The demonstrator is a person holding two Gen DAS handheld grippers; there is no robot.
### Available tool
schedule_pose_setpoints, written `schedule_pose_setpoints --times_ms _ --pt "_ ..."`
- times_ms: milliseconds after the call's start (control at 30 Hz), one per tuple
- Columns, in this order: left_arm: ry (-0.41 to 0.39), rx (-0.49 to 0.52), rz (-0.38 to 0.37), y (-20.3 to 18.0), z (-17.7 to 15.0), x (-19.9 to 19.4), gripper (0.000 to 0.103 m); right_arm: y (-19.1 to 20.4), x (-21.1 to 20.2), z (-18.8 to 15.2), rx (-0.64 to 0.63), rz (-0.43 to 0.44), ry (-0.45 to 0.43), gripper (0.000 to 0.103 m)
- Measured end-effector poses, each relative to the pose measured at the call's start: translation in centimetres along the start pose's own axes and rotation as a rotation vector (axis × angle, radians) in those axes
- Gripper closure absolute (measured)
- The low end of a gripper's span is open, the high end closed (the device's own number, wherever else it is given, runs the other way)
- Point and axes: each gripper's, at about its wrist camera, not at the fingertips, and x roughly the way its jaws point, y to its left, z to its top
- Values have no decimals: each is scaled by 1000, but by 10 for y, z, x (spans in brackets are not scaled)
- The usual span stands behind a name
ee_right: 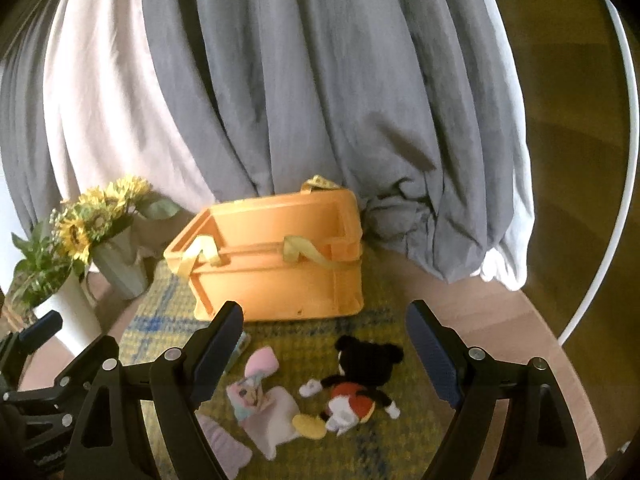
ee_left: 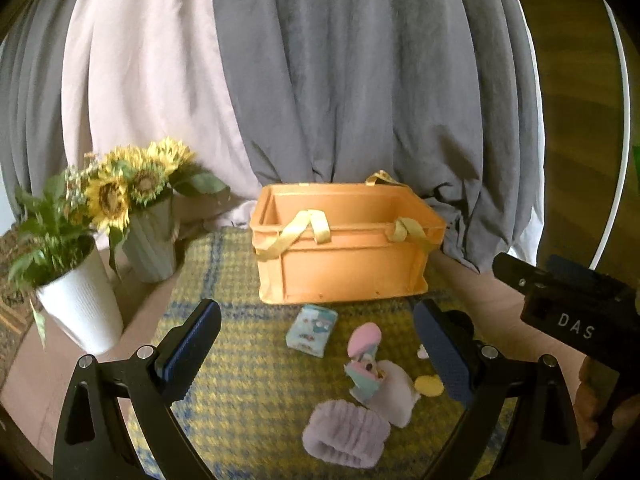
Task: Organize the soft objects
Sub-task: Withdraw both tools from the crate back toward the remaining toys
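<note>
On the near part of the yellow checked cloth (ee_right: 360,452), before the empty orange plastic crate (ee_right: 276,272), lie the black mouse plush (ee_right: 356,392) and lilac fluffy band (ee_left: 346,434); both the left gripper (ee_left: 320,354) and right gripper (ee_right: 324,354) hang spread wide and empty, so a shallow pinch may slip off the soft pile.

White letters "DAS" stand on the black body of the right claw (ee_left: 576,312), right of the orange basket (ee_left: 344,276).

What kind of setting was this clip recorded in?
Probably a home room: a round wooden table with a plaid mat, grey and white curtains behind, and sunflowers in a vase beside the orange storage basket.
</note>
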Motion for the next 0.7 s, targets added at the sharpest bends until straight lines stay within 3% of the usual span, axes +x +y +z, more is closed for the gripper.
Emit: schedule_pose_setpoints --times_ms 400,700 --pt "125 -11 22 -14 -38 14 5 -15 16 -31 -1 33 73 19" --pt "227 -25 32 -14 -64 32 5 -22 41 -61 16 69 195 19"
